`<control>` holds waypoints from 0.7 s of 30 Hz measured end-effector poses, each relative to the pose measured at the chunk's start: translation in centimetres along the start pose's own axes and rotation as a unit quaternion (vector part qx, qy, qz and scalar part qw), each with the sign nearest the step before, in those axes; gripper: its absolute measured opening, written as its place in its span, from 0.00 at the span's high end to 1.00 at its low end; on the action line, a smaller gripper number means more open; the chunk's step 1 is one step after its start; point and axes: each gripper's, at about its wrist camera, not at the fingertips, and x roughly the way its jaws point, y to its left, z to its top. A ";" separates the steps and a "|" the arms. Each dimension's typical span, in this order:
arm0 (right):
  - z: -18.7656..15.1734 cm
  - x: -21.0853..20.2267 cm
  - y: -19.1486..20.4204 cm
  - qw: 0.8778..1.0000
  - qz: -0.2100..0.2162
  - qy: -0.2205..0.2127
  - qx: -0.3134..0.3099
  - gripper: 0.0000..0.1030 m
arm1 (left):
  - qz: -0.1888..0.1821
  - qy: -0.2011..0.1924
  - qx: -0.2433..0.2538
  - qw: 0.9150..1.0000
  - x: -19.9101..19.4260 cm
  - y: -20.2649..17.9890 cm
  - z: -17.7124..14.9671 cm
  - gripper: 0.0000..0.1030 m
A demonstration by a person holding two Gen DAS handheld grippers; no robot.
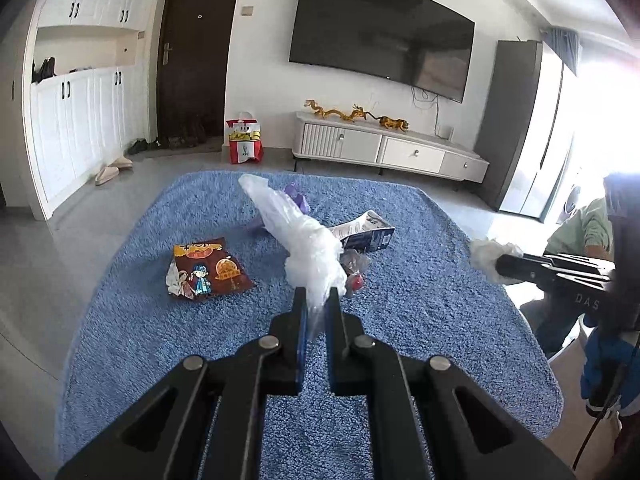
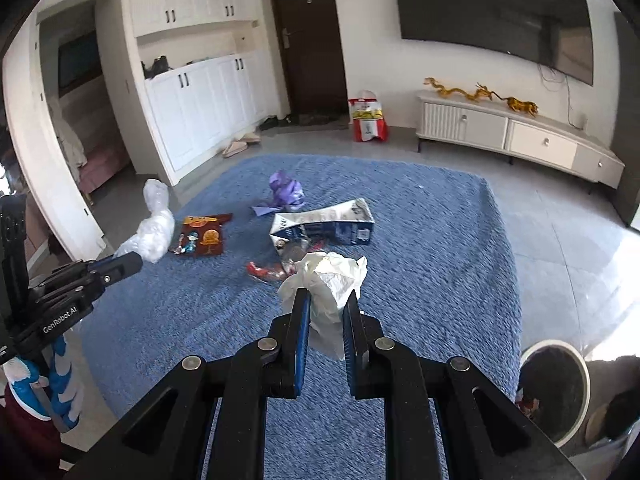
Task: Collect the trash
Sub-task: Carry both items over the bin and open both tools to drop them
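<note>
My left gripper [image 1: 318, 294] is shut on a clear crumpled plastic bag [image 1: 298, 232] that hangs above the blue rug [image 1: 420, 300]; the right wrist view shows that bag [image 2: 154, 228] at the left with the left gripper [image 2: 128, 262]. My right gripper [image 2: 326, 298] is shut on a crumpled white tissue [image 2: 334, 280], also seen at the right of the left wrist view as the tissue [image 1: 486, 254] in the right gripper [image 1: 500, 266]. On the rug lie a brown snack packet [image 1: 206, 268], a blue-and-white carton [image 2: 324, 226], a purple wrapper [image 2: 284, 190] and a red wrapper [image 2: 264, 270].
A round white bin [image 2: 556, 388] with a dark inside stands off the rug's near right corner. A TV cabinet [image 1: 388, 148] lines the far wall; a red-and-white paper bag [image 1: 244, 142] sits by the door. A person's green sleeve [image 1: 584, 226] shows at the right.
</note>
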 end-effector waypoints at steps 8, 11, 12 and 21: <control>-0.7 -0.5 -1.7 1.000 -0.004 -0.004 0.011 0.85 | 0.009 0.007 0.014 1.000 0.4 -1.6 0.1 0.93; -1.0 -0.6 -2.2 1.000 -0.008 -0.006 0.011 0.85 | 0.010 0.013 0.020 1.000 0.7 -2.4 0.1 0.93; -1.1 -0.6 -2.4 1.000 -0.011 -0.007 0.011 0.85 | 0.010 0.015 0.022 1.000 0.8 -2.8 0.2 0.93; -2.7 -1.2 -6.1 0.999 -0.020 -0.015 0.037 0.85 | 0.001 0.032 0.061 0.998 2.4 -6.8 0.6 0.93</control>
